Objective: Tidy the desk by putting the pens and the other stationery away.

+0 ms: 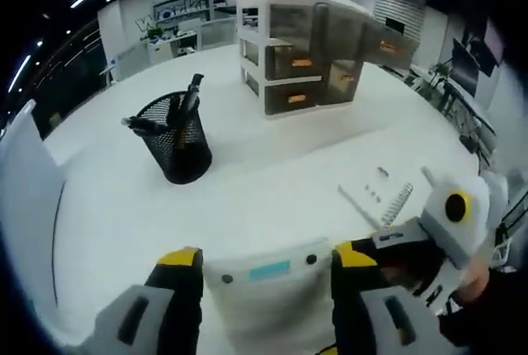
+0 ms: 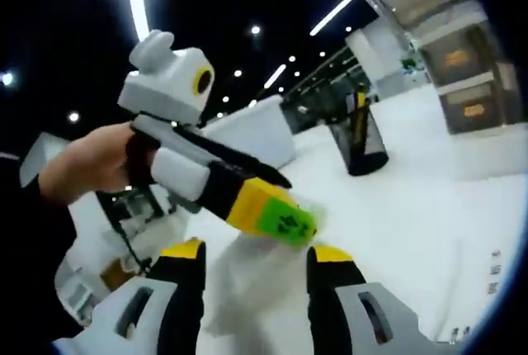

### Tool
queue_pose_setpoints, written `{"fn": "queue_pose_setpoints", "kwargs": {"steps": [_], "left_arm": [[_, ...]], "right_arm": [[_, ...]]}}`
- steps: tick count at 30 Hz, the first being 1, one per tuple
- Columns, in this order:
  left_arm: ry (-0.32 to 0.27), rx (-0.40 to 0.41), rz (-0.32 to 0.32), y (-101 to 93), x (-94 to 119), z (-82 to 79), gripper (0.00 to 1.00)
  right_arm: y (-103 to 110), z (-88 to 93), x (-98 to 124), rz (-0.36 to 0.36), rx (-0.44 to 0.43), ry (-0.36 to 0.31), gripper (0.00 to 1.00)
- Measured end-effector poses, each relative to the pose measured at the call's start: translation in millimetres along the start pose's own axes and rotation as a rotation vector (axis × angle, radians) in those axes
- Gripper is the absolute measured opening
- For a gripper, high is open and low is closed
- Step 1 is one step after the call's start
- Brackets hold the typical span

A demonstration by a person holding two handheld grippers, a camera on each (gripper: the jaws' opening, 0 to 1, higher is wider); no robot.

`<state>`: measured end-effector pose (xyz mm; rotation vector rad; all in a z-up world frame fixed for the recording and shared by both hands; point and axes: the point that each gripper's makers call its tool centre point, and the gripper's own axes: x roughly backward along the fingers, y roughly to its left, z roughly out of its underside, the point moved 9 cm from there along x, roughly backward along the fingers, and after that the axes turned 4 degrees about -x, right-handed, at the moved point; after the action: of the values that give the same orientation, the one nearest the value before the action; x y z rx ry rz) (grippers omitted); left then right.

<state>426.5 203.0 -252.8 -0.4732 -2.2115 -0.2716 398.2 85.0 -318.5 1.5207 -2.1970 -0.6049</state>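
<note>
My left gripper (image 1: 266, 260) is shut on a white device (image 1: 268, 282) with a small blue screen and two dark buttons; it spans the gap between the yellow-tipped jaws. A black mesh pen holder (image 1: 177, 136) with dark pens stands on the white desk (image 1: 247, 198). My right gripper (image 1: 388, 243) comes in from the right, close to the left one's right jaw. In the right gripper view my right gripper (image 2: 257, 260) stands open, with the left gripper (image 2: 276, 215) just ahead of it and a blurred white shape below. The pen holder (image 2: 359, 136) stands further back.
A white drawer unit (image 1: 305, 49) with brownish translucent drawers stands at the back of the desk (image 2: 450, 49). A flat white piece with a coil (image 1: 384, 194) lies at the right. A white box (image 1: 25, 198) rises at the left. A hand (image 2: 82, 165) holds the left gripper.
</note>
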Motion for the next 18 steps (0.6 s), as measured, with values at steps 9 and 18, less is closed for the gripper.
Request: {"fn": "queue_pose_setpoints", "kwargs": {"steps": [9,18], "left_arm": [[-0.040,-0.014,0.008,-4.0,9.6,-4.9,0.62],[-0.063,-0.023,0.012,-6.8,16.3,-3.3,0.62]], "right_arm": [[3.0,-0.6,-10.4,-0.023,-0.052,-0.009,0.40],[4.1,1.3,-17.6,-0.025,-0.061,-0.004,0.32]]}}
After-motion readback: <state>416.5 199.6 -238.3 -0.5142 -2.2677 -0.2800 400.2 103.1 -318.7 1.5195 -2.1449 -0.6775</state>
